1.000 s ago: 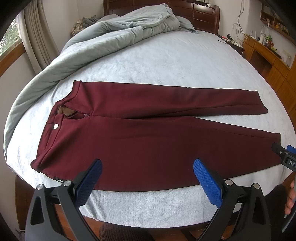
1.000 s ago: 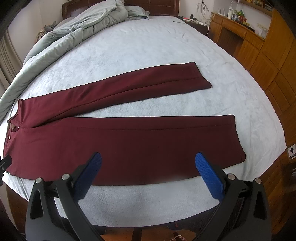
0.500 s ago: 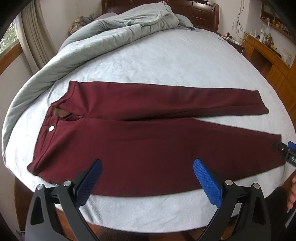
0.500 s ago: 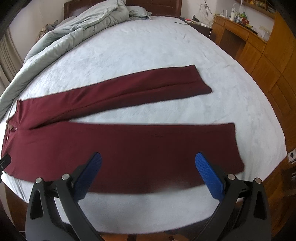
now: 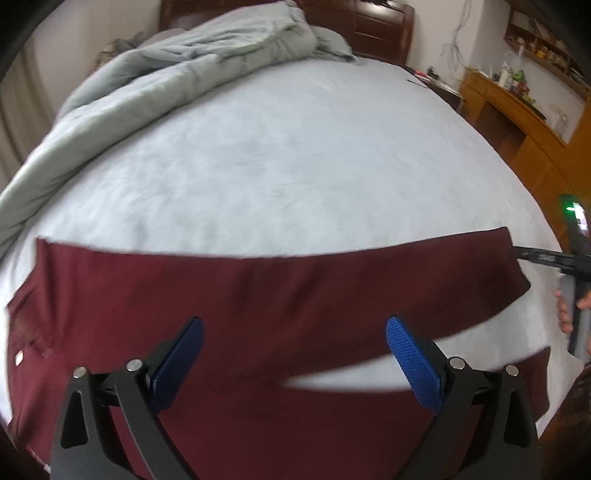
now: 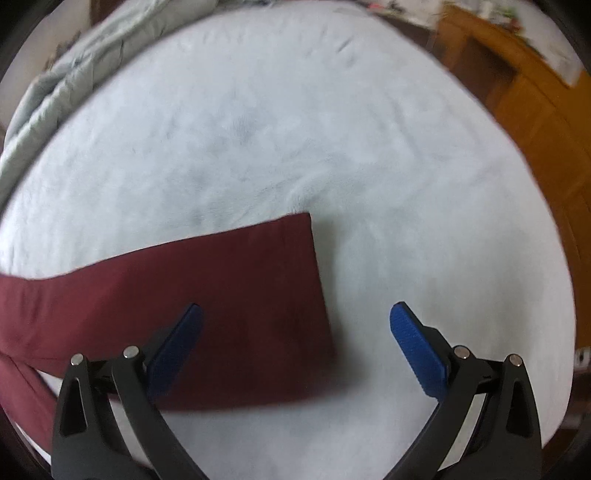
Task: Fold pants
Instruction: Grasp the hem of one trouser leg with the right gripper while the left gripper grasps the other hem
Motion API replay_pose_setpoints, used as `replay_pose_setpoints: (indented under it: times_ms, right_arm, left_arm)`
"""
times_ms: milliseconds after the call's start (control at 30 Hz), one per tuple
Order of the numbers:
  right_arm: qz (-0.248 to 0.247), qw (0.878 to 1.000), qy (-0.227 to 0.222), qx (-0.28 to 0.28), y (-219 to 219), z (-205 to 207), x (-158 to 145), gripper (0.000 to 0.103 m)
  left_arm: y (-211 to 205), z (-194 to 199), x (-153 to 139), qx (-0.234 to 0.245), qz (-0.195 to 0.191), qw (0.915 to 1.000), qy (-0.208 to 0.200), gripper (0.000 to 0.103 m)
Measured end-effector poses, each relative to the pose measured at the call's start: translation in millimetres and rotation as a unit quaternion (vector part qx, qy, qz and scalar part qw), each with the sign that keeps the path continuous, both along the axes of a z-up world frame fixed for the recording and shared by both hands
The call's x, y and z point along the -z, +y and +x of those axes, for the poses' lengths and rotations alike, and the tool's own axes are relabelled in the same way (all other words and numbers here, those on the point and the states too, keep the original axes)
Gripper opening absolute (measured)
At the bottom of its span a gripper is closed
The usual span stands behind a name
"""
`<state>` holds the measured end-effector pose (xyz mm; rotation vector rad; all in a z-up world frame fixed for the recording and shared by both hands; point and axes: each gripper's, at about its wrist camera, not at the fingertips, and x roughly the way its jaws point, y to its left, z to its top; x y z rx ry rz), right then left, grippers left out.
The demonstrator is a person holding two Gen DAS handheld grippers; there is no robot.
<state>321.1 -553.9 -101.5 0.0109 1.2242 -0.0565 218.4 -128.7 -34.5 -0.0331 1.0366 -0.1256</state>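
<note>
Dark red pants (image 5: 236, 295) lie flat on the pale bed sheet (image 5: 280, 147), waist at the left, legs running right. My left gripper (image 5: 293, 354) is open and empty, low over the upper legs. My right gripper (image 6: 295, 343) is open and empty, over the far leg's hem (image 6: 258, 280); its left pad is over the cloth and its right pad over bare sheet. The right gripper's body also shows at the right edge of the left wrist view (image 5: 554, 258). The near leg (image 5: 332, 424) is partly hidden behind my left gripper.
A grey duvet (image 5: 166, 66) is bunched along the far left of the bed. A dark wooden headboard (image 5: 373, 26) stands at the back. Wooden cabinets (image 5: 517, 122) run along the right side of the bed.
Both grippers have moved forward and down over the pants, from the bed's near edge toward the far leg. The views are blurred by motion. The pants lie as before.
</note>
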Motion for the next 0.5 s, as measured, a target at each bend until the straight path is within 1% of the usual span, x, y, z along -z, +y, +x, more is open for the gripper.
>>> replay_pose_setpoints:
  times_ms: [100,233,300,333,367,400,433,467,500]
  right_arm:
    - [0.006,1.000,0.017,-0.017,-8,22,24,0.101]
    - [0.043,0.999,0.006,-0.030,-15,31,34,0.101]
    - [0.047,0.998,-0.006,-0.051,-15,31,32,0.100]
    - [0.045,0.996,-0.011,-0.070,-13,28,30,0.087]
    - [0.043,0.995,-0.014,-0.090,-9,24,27,0.068]
    - [0.044,0.992,-0.019,-0.114,-6,19,22,0.057]
    - [0.047,0.991,-0.019,-0.125,-6,17,19,0.030]
    - [0.036,0.991,-0.021,-0.131,-5,12,15,0.024]
    - [0.035,0.990,-0.025,-0.137,-5,8,10,0.023]
  left_arm:
    - [-27,25,12,0.015,-0.010,0.9998,0.008,0.099]
    - [-59,51,31,0.035,-0.009,0.9992,0.018,0.099]
    - [-71,57,37,0.046,-0.003,0.9987,0.021,0.099]
    - [-77,61,39,0.051,0.001,0.9984,0.022,0.099]
    - [-83,64,42,0.059,0.004,0.9980,0.023,0.099]
    - [-88,66,44,0.066,0.008,0.9976,0.022,0.099]
    - [-91,67,45,0.073,0.011,0.9971,0.020,0.099]
    - [-95,69,45,0.082,0.016,0.9964,0.017,0.099]
    - [-98,70,46,0.090,0.022,0.9956,0.014,0.099]
